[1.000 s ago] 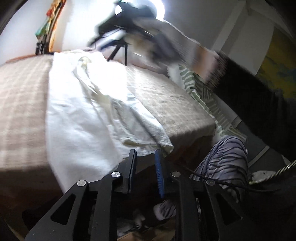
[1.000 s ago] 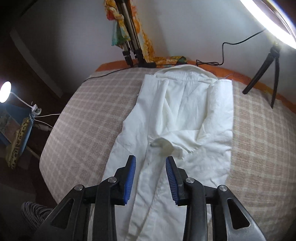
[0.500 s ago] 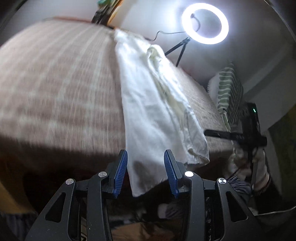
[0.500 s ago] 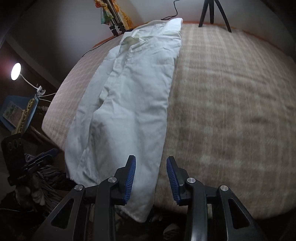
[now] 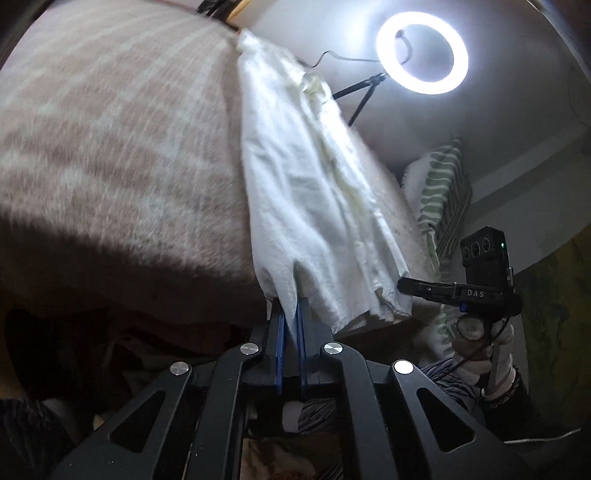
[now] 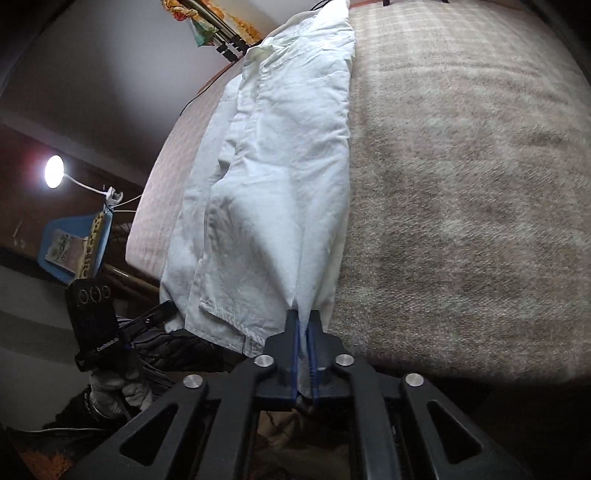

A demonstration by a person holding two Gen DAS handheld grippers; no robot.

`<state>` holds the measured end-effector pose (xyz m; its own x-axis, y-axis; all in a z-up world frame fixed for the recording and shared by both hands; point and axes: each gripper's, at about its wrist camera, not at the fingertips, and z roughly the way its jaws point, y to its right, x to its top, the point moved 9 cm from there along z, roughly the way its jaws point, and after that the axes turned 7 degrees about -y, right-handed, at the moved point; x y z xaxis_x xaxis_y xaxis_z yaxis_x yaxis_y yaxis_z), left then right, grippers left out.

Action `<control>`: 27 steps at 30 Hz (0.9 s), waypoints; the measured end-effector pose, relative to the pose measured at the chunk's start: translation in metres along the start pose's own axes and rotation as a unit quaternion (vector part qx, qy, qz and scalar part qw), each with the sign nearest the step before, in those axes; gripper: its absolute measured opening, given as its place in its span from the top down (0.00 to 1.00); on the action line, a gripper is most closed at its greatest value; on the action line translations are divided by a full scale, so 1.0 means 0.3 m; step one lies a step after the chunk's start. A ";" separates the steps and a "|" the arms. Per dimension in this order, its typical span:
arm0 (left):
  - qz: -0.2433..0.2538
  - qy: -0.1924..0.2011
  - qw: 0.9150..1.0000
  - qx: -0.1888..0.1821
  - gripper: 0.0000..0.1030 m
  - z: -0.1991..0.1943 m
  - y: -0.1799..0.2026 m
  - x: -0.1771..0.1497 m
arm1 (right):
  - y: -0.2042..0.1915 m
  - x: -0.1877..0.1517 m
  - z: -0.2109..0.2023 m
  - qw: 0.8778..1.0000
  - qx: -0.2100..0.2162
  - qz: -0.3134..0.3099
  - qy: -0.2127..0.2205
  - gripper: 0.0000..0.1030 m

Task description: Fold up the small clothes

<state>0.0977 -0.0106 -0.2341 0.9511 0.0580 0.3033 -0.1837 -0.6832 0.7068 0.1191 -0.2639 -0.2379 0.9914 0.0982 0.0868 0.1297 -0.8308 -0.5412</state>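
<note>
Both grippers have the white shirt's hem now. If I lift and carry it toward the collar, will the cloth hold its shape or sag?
Likely to sag: the white shirt looks thin and creased. It puckers at the left gripper and right gripper, so it is floppy. The span between them will probably droop. The sleeve folded on top may slide off the bed cover.

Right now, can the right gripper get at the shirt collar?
Probably not as is: the right gripper is shut on the shirt hem at the near bed edge; the collar lies at the far end.
</note>
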 end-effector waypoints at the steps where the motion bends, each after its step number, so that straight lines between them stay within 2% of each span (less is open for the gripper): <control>1: 0.006 0.004 1.000 0.001 0.96 -0.014 0.010 0.002 | -0.009 -0.003 -0.019 1.000 -0.007 -0.008 0.003 1.00; 4: 0.027 0.013 0.999 0.021 0.96 -0.049 0.018 0.006 | -0.039 -0.009 -0.081 0.997 -0.054 -0.054 0.021 1.00; 7: 0.033 0.000 0.999 0.032 0.96 -0.027 -0.001 0.000 | -0.004 -0.032 -0.036 0.993 -0.100 -0.065 -0.008 1.00; 8: 0.032 -0.002 0.999 0.031 0.96 -0.020 -0.004 -0.002 | 0.009 -0.035 -0.017 0.993 -0.103 -0.061 -0.016 1.00; 11: 0.036 -0.009 0.999 0.032 0.93 -0.016 -0.006 -0.002 | 0.016 -0.029 -0.007 0.997 -0.066 -0.044 -0.018 0.90; 12: 0.033 -0.013 0.999 0.036 0.90 -0.026 -0.013 -0.003 | 0.014 -0.029 -0.013 0.997 -0.057 -0.046 -0.018 0.71; 14: 0.025 -0.013 0.999 0.032 0.83 -0.043 -0.022 0.003 | 0.009 -0.032 -0.027 0.998 -0.039 -0.057 -0.012 0.55; 18: 0.010 -0.017 0.999 0.031 0.76 -0.042 -0.043 0.009 | 0.020 -0.035 -0.032 0.998 -0.014 -0.052 -0.015 0.55; 22: 0.005 -0.040 0.999 0.020 0.76 -0.009 -0.044 -0.017 | 0.031 -0.048 0.001 0.999 0.024 -0.028 -0.029 0.56; 27: 0.034 -0.050 0.998 -0.001 0.81 0.013 0.001 -0.024 | 0.020 -0.053 0.000 0.998 0.047 -0.032 -0.026 0.56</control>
<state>0.0917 -0.0141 -0.2386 0.9561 -0.0615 0.2864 -0.2500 -0.6809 0.6884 0.1041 -0.2703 -0.2425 0.9802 0.1801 0.0825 0.1924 -0.7666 -0.6126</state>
